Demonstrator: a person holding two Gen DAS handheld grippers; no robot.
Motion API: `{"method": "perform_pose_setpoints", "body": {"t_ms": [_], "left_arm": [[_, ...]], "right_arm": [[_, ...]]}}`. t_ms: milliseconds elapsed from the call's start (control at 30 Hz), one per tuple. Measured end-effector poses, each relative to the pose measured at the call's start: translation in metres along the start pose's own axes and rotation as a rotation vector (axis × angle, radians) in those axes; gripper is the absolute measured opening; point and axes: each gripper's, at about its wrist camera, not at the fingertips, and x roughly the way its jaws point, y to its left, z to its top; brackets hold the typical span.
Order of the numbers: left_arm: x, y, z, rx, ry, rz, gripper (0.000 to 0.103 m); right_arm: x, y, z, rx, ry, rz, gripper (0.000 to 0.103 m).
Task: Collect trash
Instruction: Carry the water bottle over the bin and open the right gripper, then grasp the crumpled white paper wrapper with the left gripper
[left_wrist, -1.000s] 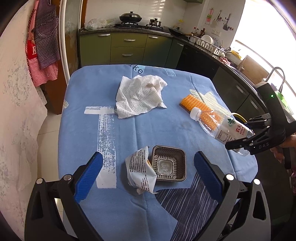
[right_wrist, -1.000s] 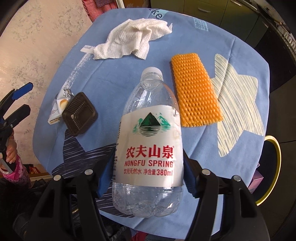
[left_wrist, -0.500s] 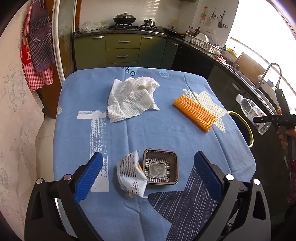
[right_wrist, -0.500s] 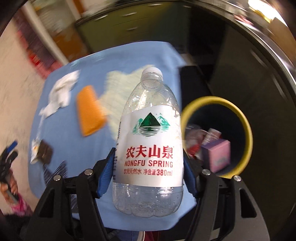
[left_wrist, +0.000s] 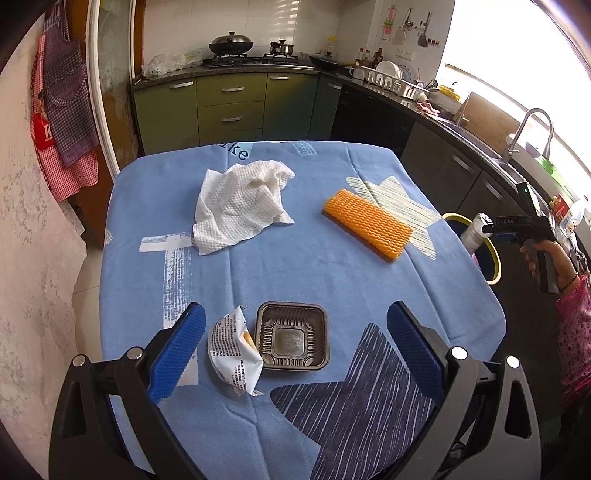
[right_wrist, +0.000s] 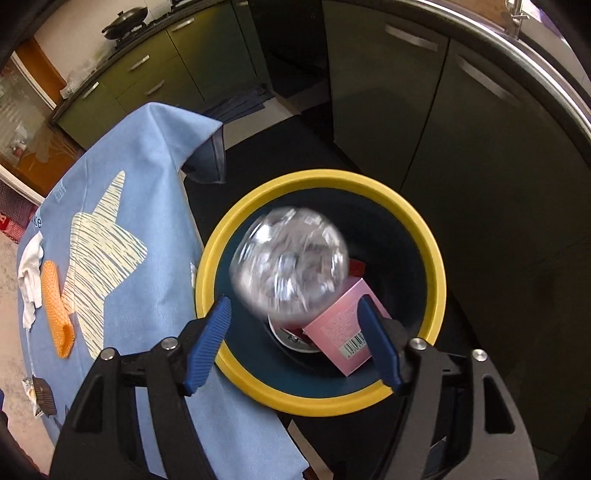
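The right tool (right_wrist: 295, 332) is gaping wide, gripping nothing; a blurred bottle (right_wrist: 290, 262) is showing beyond its fingertips. Below it, the yellow-rimmed bin (right_wrist: 424, 236) is holding a pink box (right_wrist: 340, 328). The left tool (left_wrist: 295, 350) is standing open too.

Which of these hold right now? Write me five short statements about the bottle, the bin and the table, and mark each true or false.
1. The right claw is clamped on the plastic bottle. False: its jaws stand apart and the blurred bottle is loose over the bin.
2. The yellow-rimmed bin already holds a pink box. True.
3. The orange sponge lies on the blue tablecloth. True.
4. The left claw grips the brown plastic tray. False: it is open, with the tray lying on the cloth between its fingers.
5. The white paper towel is in the bin. False: it lies crumpled on the table.
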Motion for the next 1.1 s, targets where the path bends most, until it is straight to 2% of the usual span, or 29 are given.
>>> {"method": "perform_pose_setpoints", "body": {"t_ms": [67,167,333,633,1100], "left_arm": [[-0.002,0.0,0.003,0.005,-0.001,-0.001,0.097],[-0.007,0.005,0.009,0.001,-0.009,0.001,0.097],[-0.01,0.018,0.015,-0.008,-0.004,0.05,0.097],[0.031,0.037,-0.002,-0.052,0.13,0.041,0.097],[0.082,0.065,-0.014,-0.064,0.281,0.086,0.068]], "right_arm": [[-0.012,0.002,-0.01,-0.001,-0.032,0.044,0.067],[-0.032,0.002,-0.022,-0.024,-0.087,0.047,0.067],[-0.048,0.002,-0.034,-0.03,-0.117,0.087,0.068],[-0.061,0.016,-0.041,-0.081,-0.139,0.138,0.068],[-0.064,0.037,-0.049,-0.14,-0.131,0.142,0.068]]}}
